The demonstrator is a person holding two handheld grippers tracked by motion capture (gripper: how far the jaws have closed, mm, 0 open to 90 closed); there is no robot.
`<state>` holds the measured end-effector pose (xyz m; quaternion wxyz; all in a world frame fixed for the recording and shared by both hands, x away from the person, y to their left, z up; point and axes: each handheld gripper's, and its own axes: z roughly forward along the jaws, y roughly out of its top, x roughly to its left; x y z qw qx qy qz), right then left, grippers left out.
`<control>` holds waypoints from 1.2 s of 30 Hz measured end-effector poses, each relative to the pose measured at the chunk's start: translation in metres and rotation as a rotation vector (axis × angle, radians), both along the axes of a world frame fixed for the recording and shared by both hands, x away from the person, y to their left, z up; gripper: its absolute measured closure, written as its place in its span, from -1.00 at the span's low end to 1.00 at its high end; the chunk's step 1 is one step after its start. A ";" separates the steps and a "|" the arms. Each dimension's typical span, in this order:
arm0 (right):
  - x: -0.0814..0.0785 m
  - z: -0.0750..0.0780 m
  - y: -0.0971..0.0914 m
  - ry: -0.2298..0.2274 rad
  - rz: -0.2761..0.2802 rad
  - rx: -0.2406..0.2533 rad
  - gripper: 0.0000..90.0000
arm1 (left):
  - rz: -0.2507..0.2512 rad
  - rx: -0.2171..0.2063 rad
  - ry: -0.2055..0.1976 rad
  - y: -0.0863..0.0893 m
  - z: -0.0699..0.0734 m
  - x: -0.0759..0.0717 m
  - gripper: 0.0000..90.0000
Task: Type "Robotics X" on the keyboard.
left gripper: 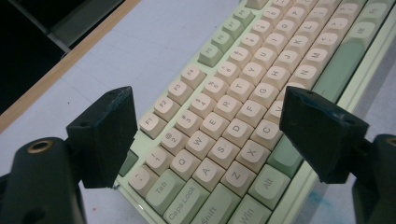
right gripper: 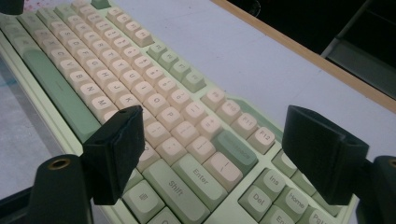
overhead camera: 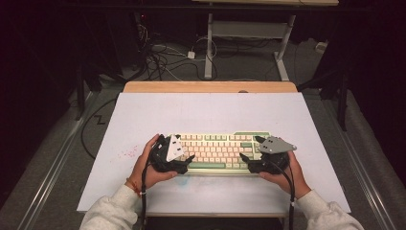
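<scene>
One keyboard (overhead camera: 220,152), two grippers

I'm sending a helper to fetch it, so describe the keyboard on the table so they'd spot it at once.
Start at the white table top with its wooden far edge. The keyboard lies flat near the person's side, between the left gripper and right gripper, both open. It is the pale green one with cream letter keys and a darker green space bar.

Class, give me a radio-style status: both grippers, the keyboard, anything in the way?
Left gripper and right gripper open, one at each end of the keyboard. Keyboard flat on table, not gripped. Nothing blocking.
</scene>
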<state>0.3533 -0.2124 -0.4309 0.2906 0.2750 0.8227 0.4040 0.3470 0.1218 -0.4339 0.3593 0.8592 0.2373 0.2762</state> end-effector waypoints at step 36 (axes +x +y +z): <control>-0.019 0.011 -0.011 -0.053 -0.031 -0.021 -0.52 | 0.029 0.043 -0.038 0.017 0.009 -0.014 -0.61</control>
